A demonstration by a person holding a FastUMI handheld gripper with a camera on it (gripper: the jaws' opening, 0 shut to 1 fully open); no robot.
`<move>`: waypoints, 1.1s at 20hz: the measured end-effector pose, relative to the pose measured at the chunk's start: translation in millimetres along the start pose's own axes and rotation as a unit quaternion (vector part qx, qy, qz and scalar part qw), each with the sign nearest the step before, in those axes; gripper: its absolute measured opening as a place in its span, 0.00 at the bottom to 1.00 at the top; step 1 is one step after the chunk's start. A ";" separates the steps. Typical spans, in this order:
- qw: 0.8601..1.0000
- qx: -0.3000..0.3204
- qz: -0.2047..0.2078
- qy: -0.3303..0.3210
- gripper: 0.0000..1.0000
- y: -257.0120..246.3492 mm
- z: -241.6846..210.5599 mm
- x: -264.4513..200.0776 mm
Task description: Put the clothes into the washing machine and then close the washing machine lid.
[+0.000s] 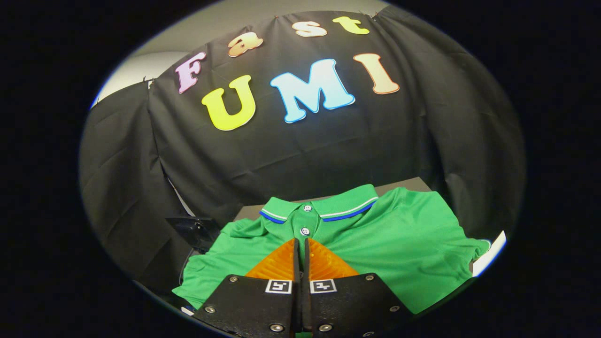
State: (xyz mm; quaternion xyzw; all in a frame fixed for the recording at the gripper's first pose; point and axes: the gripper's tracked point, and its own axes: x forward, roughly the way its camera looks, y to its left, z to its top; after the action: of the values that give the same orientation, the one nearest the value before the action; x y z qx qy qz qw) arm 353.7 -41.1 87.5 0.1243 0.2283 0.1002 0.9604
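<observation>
Green polo shirt [399,239] spread flat across dark table [408,184], collar toward table's far edge, gripper [301,244] fingers [281,263] nearly closed with thin gap, tips over shirt placket, gripping nothing visible

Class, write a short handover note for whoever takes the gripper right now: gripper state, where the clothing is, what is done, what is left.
Gripper: orange fingers nearly together, a narrow gap between them, holding nothing visible.
Green polo shirt with blue-and-white trimmed collar: spread on a dark table, under and just ahead of the fingertips, near its button placket.
Done: nothing yet; shirt not picked up.
Left: grasp shirt, load the washing machine, close its lid.
</observation>
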 end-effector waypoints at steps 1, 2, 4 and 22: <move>1.000 0.003 0.008 -0.003 0.00 5.7 3.0 -0.4; 1.000 0.005 0.015 -0.008 0.00 12.0 4.8 -0.2; 0.999 0.012 0.029 -0.021 0.00 25.4 13.0 -1.9; 0.989 0.011 0.133 -0.068 0.00 203.1 33.2 13.3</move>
State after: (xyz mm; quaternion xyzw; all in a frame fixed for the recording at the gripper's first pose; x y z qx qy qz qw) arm 353.2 148.5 168.5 0.1711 0.1450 0.2161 0.9503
